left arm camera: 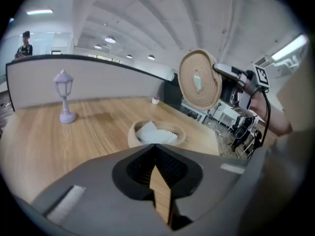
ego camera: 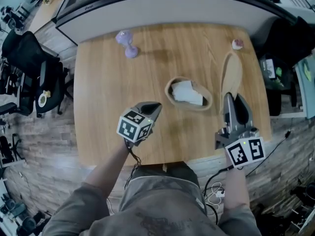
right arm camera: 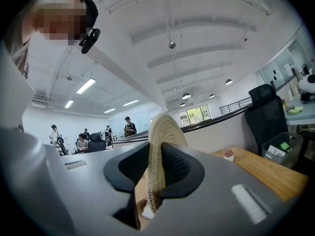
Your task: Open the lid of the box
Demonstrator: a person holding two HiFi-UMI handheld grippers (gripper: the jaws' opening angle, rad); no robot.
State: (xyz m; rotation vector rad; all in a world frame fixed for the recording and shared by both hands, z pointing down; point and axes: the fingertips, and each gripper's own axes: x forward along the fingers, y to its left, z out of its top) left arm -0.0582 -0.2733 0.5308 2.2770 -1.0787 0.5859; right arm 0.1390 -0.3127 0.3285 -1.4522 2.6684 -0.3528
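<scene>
Box (ego camera: 168, 93) open, white wad (ego camera: 187, 92) inside; lid (ego camera: 231, 73) between right fingers (right arm camera: 180, 167); left fingers (left arm camera: 173, 168) together

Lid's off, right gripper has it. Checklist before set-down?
1. Woven lid pinched edge-on in right gripper: ok.
2. Lid lifted clear of woven box: ok.
3. White contents sit inside box: ok.
4. Table spot under lid free: cannot tell, lid hides it.
5. Left gripper shut, empty, off the box: ok.
</scene>
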